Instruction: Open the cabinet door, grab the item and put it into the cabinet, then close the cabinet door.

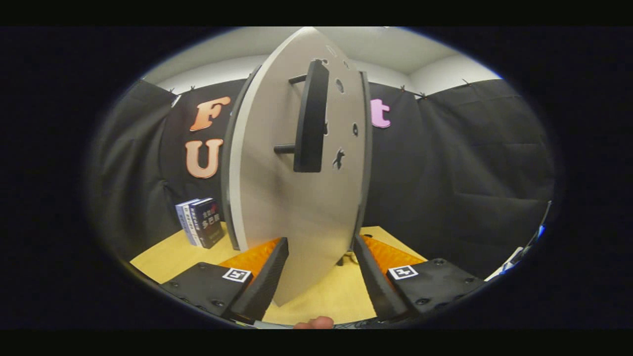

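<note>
Yellow tabletop [163, 257] is carrying the cabinet; its door [287, 198] is swinging edge-on toward me, handle [311, 118] high above. I am holding the gripper [319, 262] spread, the door's lower corner between the fingers, neither pressing it. Books [200, 222], likely the item, are standing left beside the cabinet. Door is blocking the interior.

A recording booth: black cloth walls [470, 163] hung around a bare wooden table [326, 291].
</note>
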Tool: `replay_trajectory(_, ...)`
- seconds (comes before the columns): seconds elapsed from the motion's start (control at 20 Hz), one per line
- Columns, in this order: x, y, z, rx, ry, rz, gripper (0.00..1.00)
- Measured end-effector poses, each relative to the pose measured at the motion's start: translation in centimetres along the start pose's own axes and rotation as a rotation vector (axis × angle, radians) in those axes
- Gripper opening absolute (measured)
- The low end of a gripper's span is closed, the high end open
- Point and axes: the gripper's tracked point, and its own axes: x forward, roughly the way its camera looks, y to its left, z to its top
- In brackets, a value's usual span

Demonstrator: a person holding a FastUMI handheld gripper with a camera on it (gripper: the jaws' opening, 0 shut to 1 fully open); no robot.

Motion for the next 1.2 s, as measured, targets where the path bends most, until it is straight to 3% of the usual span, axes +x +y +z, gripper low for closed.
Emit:
replay_trajectory(0.2,1.0,3.3,0.3,-0.017,-0.002,0.060,0.94)
replay_trajectory(0.55,2.6,6.7,1.0,0.005,-0.028,0.113,0.96)
replay_trajectory(1.2,10.4,13.0,2.3,-0.053,-0.047,0.179,0.96)
